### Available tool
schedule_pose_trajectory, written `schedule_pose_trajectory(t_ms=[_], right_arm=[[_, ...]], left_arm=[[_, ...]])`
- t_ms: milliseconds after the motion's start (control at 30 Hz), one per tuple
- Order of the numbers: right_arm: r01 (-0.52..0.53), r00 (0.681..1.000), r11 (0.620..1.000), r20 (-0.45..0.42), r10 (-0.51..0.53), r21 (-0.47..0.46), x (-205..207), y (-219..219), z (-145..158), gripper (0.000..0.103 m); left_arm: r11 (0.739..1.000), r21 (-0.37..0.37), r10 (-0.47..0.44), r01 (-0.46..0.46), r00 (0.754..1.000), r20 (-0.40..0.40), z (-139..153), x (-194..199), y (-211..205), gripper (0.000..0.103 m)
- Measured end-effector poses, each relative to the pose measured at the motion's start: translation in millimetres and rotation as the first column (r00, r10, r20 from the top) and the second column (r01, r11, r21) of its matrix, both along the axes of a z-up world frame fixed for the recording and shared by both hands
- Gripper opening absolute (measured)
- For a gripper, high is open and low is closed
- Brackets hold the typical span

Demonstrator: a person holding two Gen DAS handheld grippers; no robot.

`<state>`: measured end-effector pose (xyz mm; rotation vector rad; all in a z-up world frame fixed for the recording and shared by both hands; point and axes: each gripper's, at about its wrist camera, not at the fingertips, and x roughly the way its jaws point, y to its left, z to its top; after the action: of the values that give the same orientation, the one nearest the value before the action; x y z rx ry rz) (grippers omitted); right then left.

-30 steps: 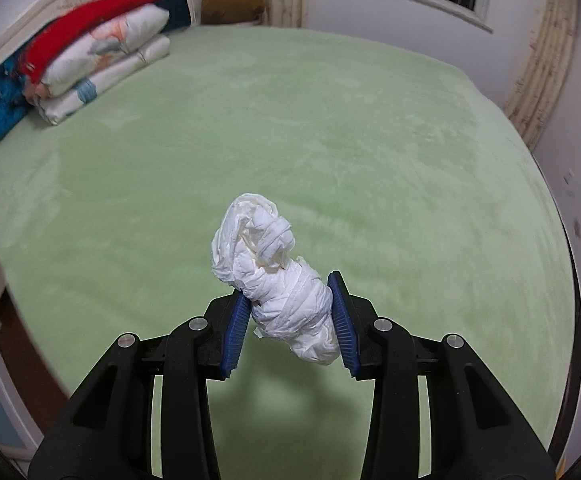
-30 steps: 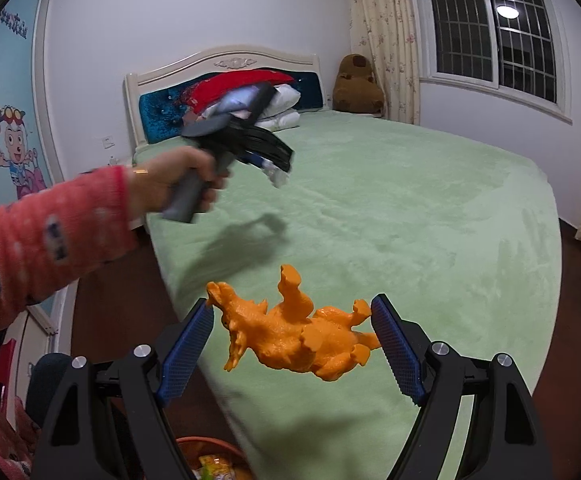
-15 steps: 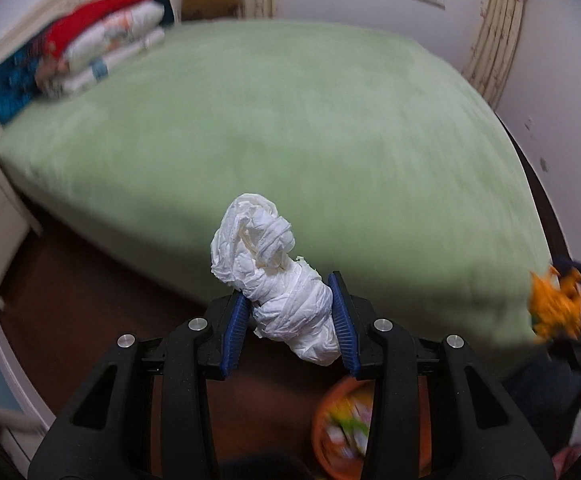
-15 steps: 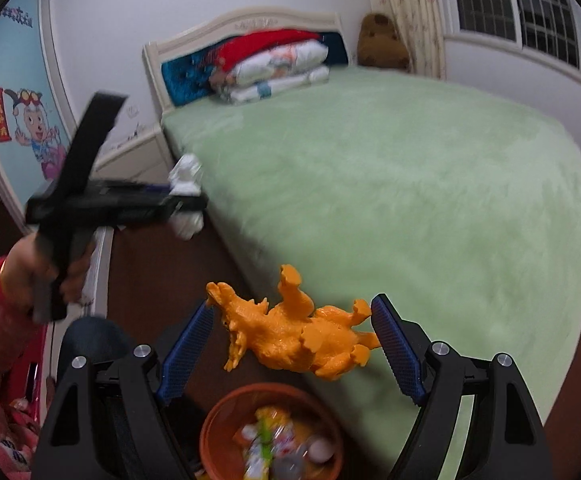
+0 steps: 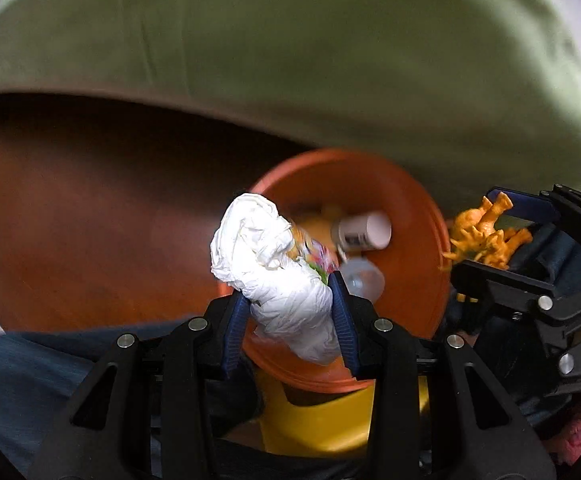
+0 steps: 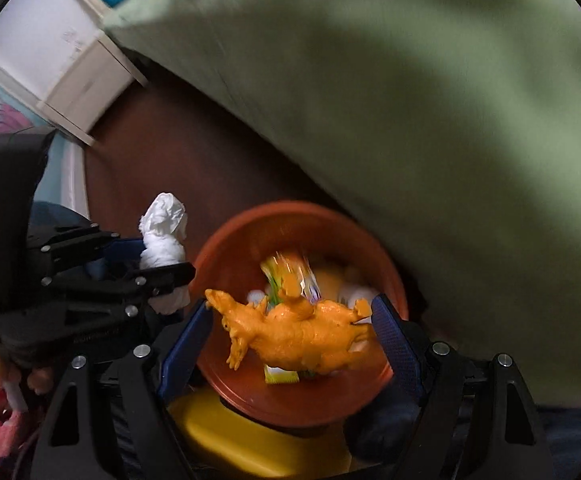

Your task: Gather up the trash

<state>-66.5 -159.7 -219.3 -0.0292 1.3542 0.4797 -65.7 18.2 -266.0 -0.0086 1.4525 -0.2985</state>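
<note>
A crumpled white tissue wad [image 5: 274, 276] sits clamped between the blue pads of my left gripper [image 5: 292, 312], hanging over the near left rim of a round orange bin [image 5: 418, 280]. My right gripper [image 6: 292, 328] is shut on an orange toy dinosaur [image 6: 298, 328], held right above the bin's [image 6: 374, 244] opening. The other gripper shows in each view: the right gripper [image 5: 502, 236] with the dinosaur [image 5: 486, 236] at the bin's right edge, the left gripper [image 6: 158, 256] with the tissue [image 6: 164, 236] at its left edge. Both point steeply down.
The bin holds wrappers [image 6: 290, 272], a white bottle [image 5: 364, 232] and a clear cup [image 5: 362, 280], and stands on a yellow stool [image 6: 258, 436]. A green-covered bed [image 5: 290, 52] rises just behind it. Dark wood floor [image 5: 90, 208] lies left, a white nightstand [image 6: 90, 88] farther off. My jeans-clad legs [image 5: 18, 380] are below.
Both grippers dropped from above the bed and tipped downward over the orange bin, which now fills the views. Each keeps its grip on its object.
</note>
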Motion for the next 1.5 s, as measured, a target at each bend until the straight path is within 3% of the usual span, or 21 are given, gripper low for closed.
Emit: schedule_pose_trajectory(t_ms=[67,133,167,200,667,967,1067,1233,1500], right_arm=[[0.014,0.999,1.000,-0.033,-0.015,-0.021,2.3,1.2,-13.4,0.080],[0.018,0.999,0.998,-0.040,-0.020,-0.056,5.0,4.2,-19.9,0.080],[0.019,0.999,0.997,-0.038,-0.022,-0.081,5.3,4.2,-21.6,0.080],[0.023,0.999,0.995,-0.029,-0.025,-0.095,4.1,2.8,-22.7,0.080],[0.104,0.994,0.992,0.039,-0.102,-0.067,9.7,-21.3,-8.0,0.083],[0.123,0.983,0.992,0.140,-0.119,-0.022,7.5,-22.9,24.5,0.083],[0.130,0.972,0.991,0.201,-0.124,-0.014,8.5,-23.0,45.2,0.083],[0.158,0.934,0.987,0.319,-0.158,0.025,15.0,-25.4,87.0,0.084],[0.188,0.845,0.978,0.493,-0.207,0.088,29.5,-30.5,158.6,0.086]], left_arm=[[1.000,0.005,-0.003,0.003,1.000,-0.029,-11.7,1.4,-4.3,0.041],[0.999,0.033,0.012,-0.010,0.999,-0.041,-18.3,3.7,-2.6,0.060],[0.999,0.040,0.019,-0.017,0.999,-0.041,-19.2,4.7,-1.8,0.075],[0.999,0.044,0.028,-0.027,0.999,-0.031,-18.4,5.8,-0.2,0.077],[0.995,0.050,0.086,-0.085,0.996,-0.020,-14.6,0.5,3.5,0.083],[0.993,0.051,0.102,-0.107,0.990,0.100,20.2,1.4,7.9,0.083],[0.990,0.050,0.122,-0.133,0.977,0.175,44.4,3.2,10.1,0.083],[0.983,0.044,0.157,-0.180,0.935,0.317,94.6,10.5,13.6,0.083],[0.972,0.013,0.195,-0.236,0.830,0.522,174.2,25.6,18.6,0.083]])
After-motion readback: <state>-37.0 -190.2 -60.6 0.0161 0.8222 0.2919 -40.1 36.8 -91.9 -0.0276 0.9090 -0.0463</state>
